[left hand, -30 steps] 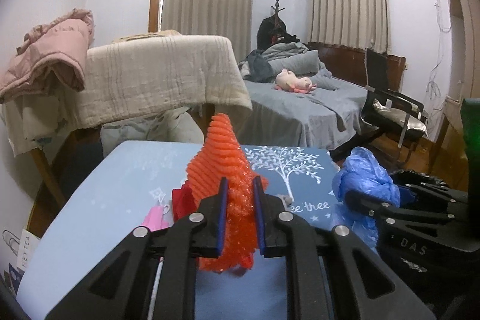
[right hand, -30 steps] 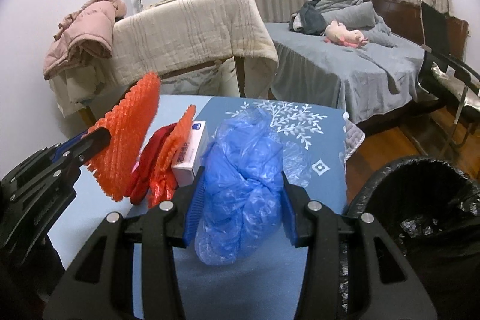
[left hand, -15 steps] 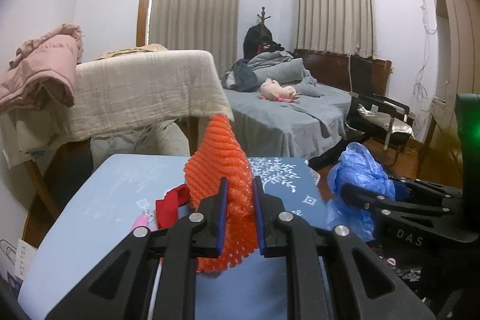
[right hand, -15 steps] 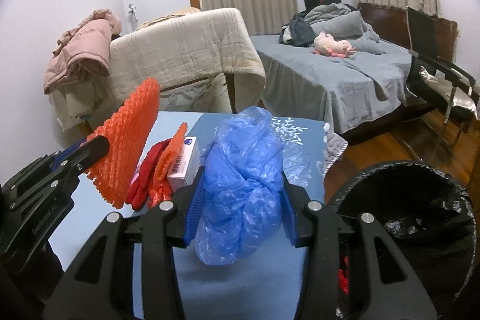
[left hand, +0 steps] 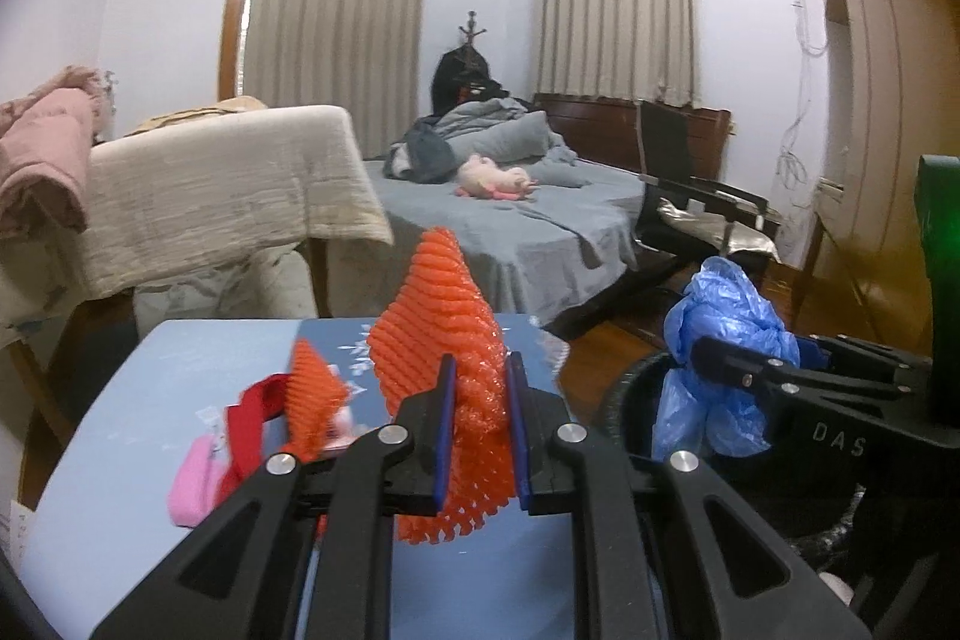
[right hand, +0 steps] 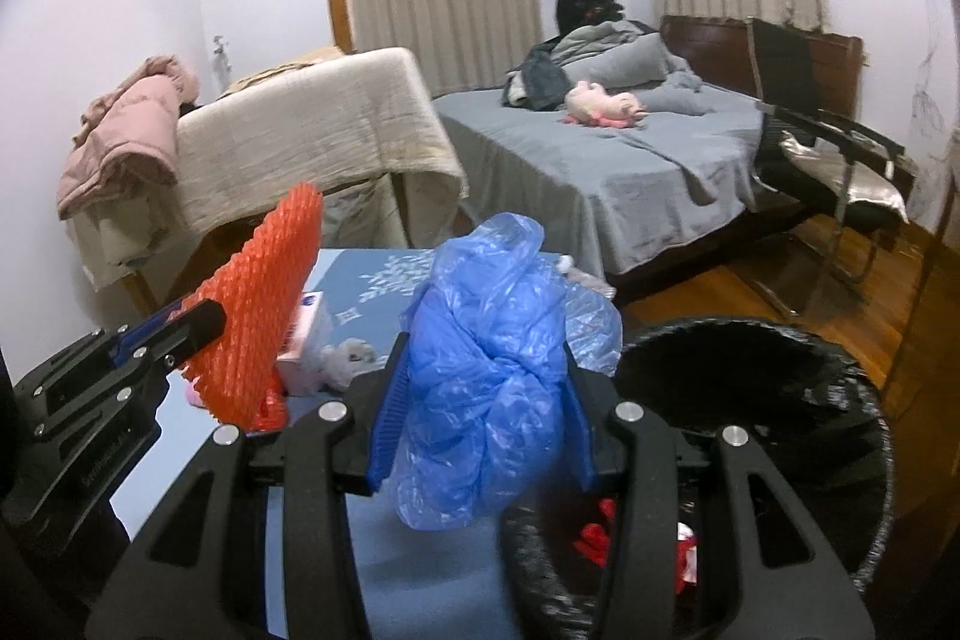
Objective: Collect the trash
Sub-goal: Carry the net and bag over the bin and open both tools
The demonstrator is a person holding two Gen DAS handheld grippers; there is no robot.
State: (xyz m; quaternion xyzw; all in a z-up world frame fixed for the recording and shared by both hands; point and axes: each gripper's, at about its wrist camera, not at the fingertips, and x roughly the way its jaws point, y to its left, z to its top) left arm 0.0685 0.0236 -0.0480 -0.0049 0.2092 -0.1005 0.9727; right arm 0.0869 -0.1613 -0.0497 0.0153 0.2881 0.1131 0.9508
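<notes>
Left hand-held gripper (left hand: pixel 478 430): angled slightly downward above the tabletop (left hand: pixel 120 472), pinching orange foam net (left hand: pixel 441 316).
Right hand-held gripper (right hand: pixel 483 406): tilted down, clamped on crumpled blue plastic bag (right hand: pixel 486 370), beside black-lined bin (right hand: pixel 780 400).

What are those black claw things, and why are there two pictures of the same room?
They are two grabber tools, one in each of a person's hands, with a small camera on each, so you get two views. The left gripper pinches an orange foam net. The right gripper squeezes a crumpled blue plastic bag near a black-lined trash bin. On the blue table still lie another orange net, a red strip, something pink and a small white box.
</notes>
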